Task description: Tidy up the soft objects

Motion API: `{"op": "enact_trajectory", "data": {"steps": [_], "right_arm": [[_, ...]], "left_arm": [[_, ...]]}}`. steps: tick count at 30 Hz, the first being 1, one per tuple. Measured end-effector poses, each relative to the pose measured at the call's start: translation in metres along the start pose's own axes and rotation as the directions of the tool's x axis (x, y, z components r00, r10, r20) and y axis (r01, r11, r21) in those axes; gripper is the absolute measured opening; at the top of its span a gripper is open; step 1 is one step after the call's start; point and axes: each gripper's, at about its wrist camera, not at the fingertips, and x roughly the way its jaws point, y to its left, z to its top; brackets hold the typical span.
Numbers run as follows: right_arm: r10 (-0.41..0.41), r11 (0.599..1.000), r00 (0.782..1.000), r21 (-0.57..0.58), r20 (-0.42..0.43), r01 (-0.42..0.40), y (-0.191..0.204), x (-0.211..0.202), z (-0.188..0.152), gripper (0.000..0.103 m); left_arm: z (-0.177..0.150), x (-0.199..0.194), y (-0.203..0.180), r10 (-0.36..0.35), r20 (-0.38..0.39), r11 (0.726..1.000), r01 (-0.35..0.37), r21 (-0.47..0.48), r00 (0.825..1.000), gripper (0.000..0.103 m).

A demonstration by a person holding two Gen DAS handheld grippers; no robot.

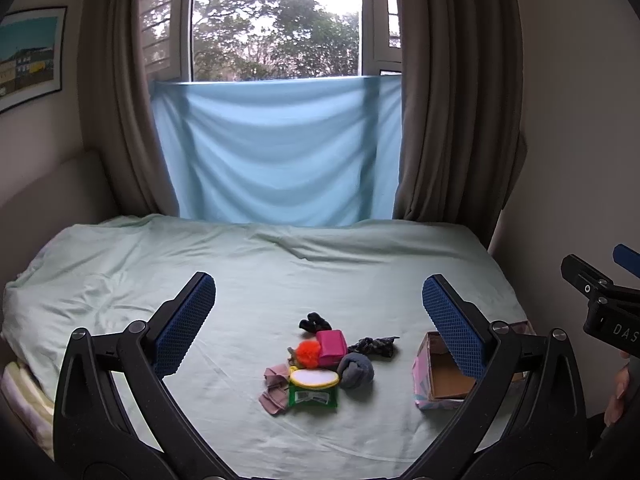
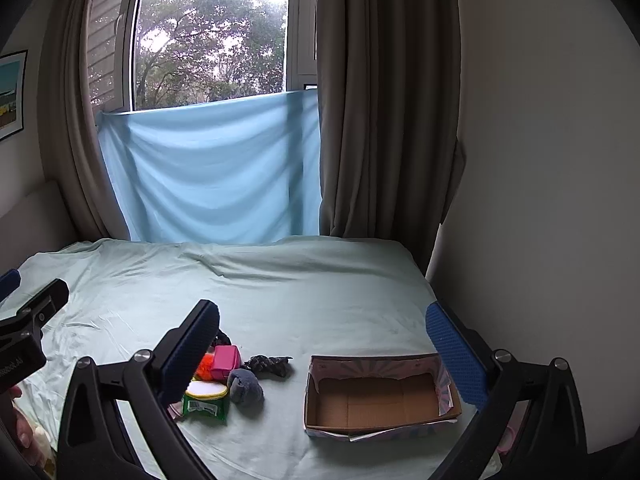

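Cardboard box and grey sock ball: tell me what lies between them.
Nothing: between the grey sock ball and the cardboard box, only bare green bedsheet shows, clearest in the right wrist view.

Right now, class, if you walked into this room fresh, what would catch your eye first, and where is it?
Most striking is the small bright heap on the pale green bedsheet: an orange pompom, a pink block and a green packet, bunched together with a grey rolled sock. To their right stands an open, empty cardboard box. Behind the bed, a light blue cloth hangs across the window's lower part.
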Motion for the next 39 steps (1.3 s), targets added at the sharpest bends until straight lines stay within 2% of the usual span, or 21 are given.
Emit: {"op": "enact_trajectory", "data": {"steps": [39], "right_arm": [[0.008,1.0,1.0,0.011,0.003,-0.008,-0.0044,0.0032,0.0016,0.103]], "left_arm": [[0.0018,0.0003,-0.0041,0.007,-0.002,1.0,-0.007,0.006,1.0,0.102]]}}
